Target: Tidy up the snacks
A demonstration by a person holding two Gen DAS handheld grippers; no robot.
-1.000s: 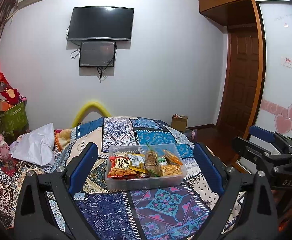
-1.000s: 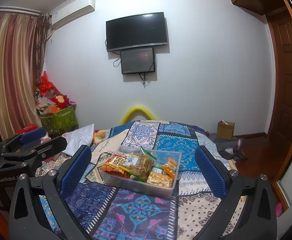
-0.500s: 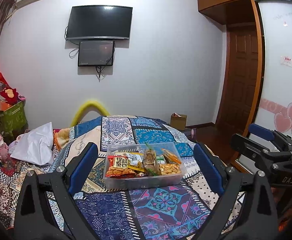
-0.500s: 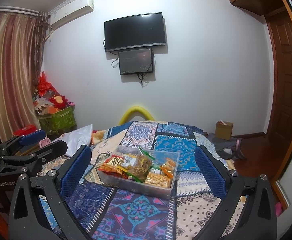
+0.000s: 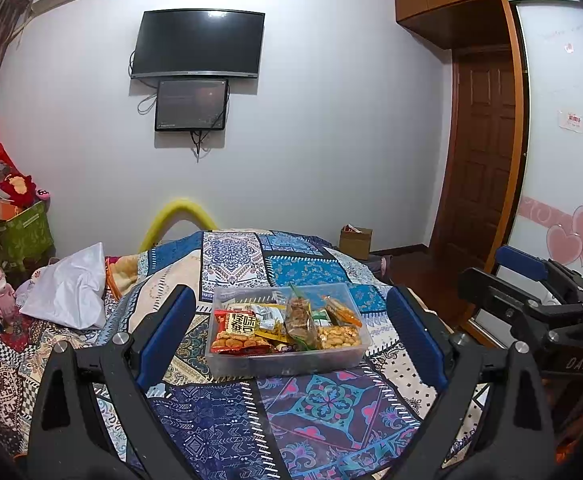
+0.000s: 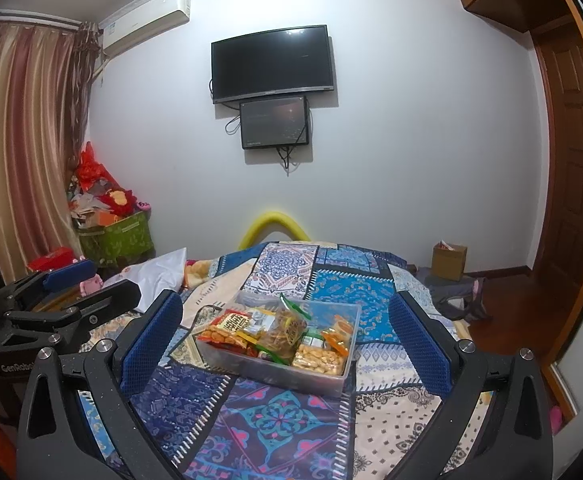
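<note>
Even, cool indoor light fills both sharp fisheye views. A small glare streak marks the television top edge at 12 o'clock. Straight lines bow outward, and corners fall into black vignette.

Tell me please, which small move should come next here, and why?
Probably bring the left gripper forward and down toward the clear bin of snack packets. Both grippers are wide open and empty, held back from the bin on the patterned bedspread; the red packet lies on top at its left end, easy to reach.
</note>
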